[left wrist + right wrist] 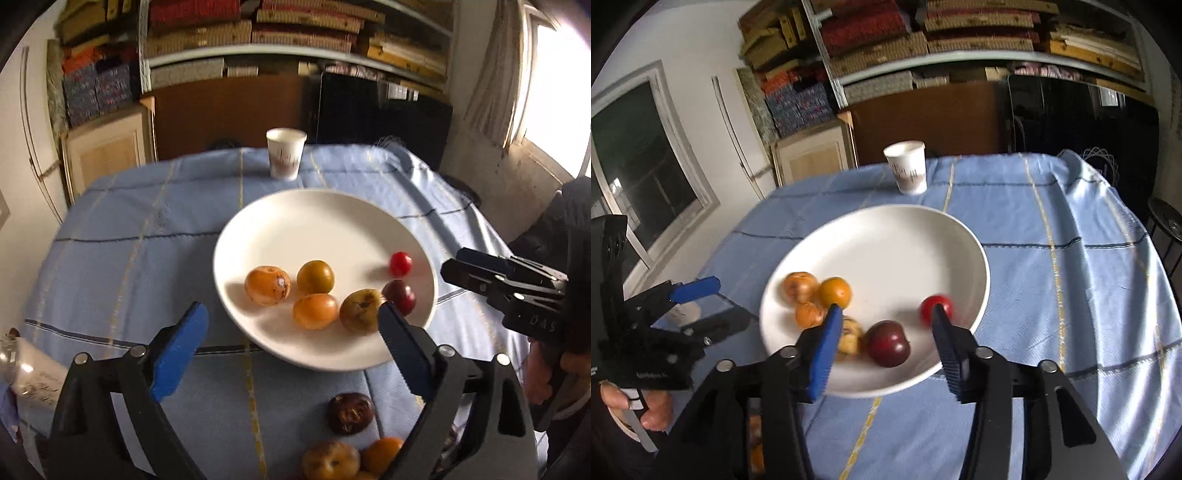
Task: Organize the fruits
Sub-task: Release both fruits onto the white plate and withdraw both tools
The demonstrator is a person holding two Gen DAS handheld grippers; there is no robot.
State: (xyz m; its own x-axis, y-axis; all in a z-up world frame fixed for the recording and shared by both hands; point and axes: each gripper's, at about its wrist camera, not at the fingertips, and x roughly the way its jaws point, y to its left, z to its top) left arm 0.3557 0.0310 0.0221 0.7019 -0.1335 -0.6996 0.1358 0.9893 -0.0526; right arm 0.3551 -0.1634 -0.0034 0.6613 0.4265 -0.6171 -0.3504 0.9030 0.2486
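While several fruits already lie in the shallow white round plate (280,221), three more wait on the bench near its front edge: a dark brown wrinkled fruit (351,412), a spotted yellow-brown fruit (330,459) and a small orange fruit (382,456). On the plate I count four orange to yellow fruits, one of them the speckled orange fruit (267,285), a dark red plum (888,343) and a small bright red fruit (936,306). The left gripper (291,328) hangs above the loose fruits with its jaws wide and empty. The right gripper (886,321) hangs over the plate, its jaws also wide and holding nothing. I think the left one should lower over the dark fruit, close softly, because the skin looks soft, and set it in the free part of the plate. A white paper cup (286,153) stands behind, on the blue checked tablecloth (129,240).
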